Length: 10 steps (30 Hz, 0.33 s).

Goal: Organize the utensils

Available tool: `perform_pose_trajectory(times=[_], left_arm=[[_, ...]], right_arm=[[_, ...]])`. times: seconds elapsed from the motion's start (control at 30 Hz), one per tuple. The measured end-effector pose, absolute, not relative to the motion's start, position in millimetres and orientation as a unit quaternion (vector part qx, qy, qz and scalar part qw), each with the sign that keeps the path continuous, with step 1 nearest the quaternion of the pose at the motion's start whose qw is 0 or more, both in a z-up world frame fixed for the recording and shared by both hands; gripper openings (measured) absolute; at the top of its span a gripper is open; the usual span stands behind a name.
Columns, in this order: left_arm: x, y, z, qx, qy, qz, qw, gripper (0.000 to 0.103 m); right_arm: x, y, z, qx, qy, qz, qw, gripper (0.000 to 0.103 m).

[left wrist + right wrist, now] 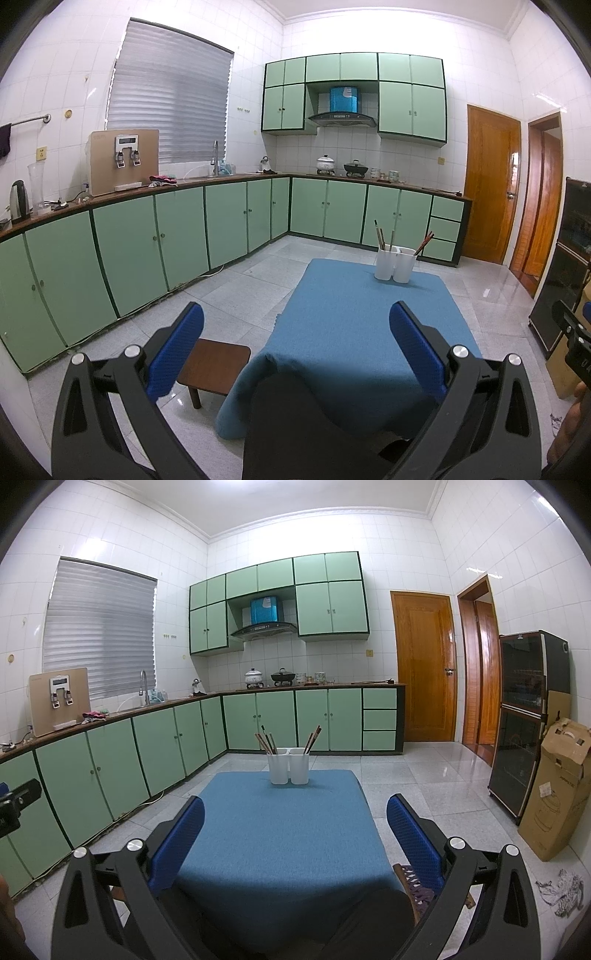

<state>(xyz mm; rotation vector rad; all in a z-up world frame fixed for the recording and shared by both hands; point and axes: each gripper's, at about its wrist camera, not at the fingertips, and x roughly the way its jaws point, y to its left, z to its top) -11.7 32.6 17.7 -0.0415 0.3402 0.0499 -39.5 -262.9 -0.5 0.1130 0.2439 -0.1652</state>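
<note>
A white two-compartment utensil holder (395,265) (288,766) stands at the far end of a table under a blue cloth (354,332) (280,834). Several brown-handled utensils (381,236) (266,741) stick up from its left compartment, and dark chopsticks (424,242) (313,738) lean out of the right one. My left gripper (295,343) is open and holds nothing, hovering over the near left of the table. My right gripper (295,830) is open too, over the near edge, far from the holder.
Green cabinets (177,236) run along the left and back walls. A small brown stool (214,367) stands left of the table, a woven stool (417,882) at its right. A dark cabinet (524,716) and a cardboard box (557,790) stand at the right wall.
</note>
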Motion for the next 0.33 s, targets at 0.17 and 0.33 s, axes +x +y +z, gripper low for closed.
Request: perform_pose_trajectory(times=[0.17, 0.33], left_arm=[[-12.1, 34.2, 18.6, -0.024, 0.167, 0.027, 0.985, 0.098], [-10.5, 34.0, 18.6, -0.024, 0.167, 0.028, 0.985, 0.098]], right_arm=[[-37.5, -263.2, 1.5, 0.056, 0.121, -0.082, 0.988, 0.097], [-37.0, -263.5, 4.6, 0.055, 0.122, -0.082, 0.988, 0.097]])
